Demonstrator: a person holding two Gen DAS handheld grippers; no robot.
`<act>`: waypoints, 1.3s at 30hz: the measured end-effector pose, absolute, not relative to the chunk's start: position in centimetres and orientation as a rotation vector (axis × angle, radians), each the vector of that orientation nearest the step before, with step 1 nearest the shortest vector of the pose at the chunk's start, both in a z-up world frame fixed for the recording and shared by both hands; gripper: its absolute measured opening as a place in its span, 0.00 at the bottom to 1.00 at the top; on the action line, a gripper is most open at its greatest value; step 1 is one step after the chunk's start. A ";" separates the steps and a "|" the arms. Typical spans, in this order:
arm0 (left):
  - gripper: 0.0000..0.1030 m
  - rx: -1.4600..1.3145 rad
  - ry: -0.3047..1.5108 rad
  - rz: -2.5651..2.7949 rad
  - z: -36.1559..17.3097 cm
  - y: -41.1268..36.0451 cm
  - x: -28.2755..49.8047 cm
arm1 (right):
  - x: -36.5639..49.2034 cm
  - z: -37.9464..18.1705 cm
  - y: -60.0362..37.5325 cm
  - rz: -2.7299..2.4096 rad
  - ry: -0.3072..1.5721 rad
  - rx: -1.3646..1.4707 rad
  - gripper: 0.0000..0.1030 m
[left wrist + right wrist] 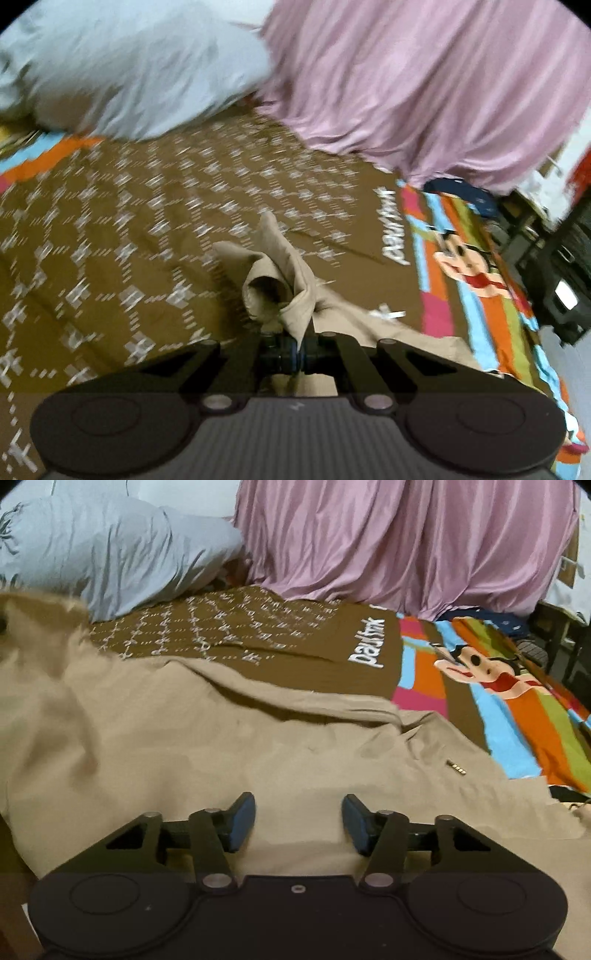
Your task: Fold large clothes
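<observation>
A large beige garment (184,738) lies spread over the bed and fills the lower half of the right wrist view. A small metal fastener (456,768) shows on it at the right. My right gripper (298,821) hovers just over the cloth, open, its blue pads (242,821) apart and pressing on nothing. In the blurred left wrist view my left gripper (299,350) is shut on a bunched corner of the beige garment (280,266), which stands up in a crumpled peak above the jaws and trails off to the right.
The bed carries a brown patterned cover (147,221) with a bright striped cartoon border (491,668) on the right. A light blue pillow (110,550) lies at the back left, and pink draped fabric (406,542) at the back right. Dark furniture (565,266) stands past the bed's right edge.
</observation>
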State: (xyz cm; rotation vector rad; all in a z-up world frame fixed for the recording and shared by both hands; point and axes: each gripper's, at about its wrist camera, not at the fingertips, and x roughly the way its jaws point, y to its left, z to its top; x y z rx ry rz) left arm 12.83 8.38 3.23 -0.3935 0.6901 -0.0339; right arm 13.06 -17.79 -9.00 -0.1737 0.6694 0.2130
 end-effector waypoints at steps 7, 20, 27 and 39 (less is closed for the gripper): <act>0.00 -0.247 0.663 -0.208 7.3 -0.1 14.9 | 13.1 -8.5 -19.5 0.276 0.669 -0.045 0.46; 0.00 -0.020 0.734 -0.427 6.8 -15.5 16.8 | 7.5 -3.4 -34.7 0.289 0.583 0.533 0.33; 0.00 0.067 0.807 -0.531 3.1 -20.2 14.4 | 5.8 -5.5 -40.5 0.359 0.589 0.990 0.44; 0.00 0.054 0.826 -0.621 0.5 -20.8 10.1 | 8.1 -8.6 -41.3 0.444 0.579 1.373 0.76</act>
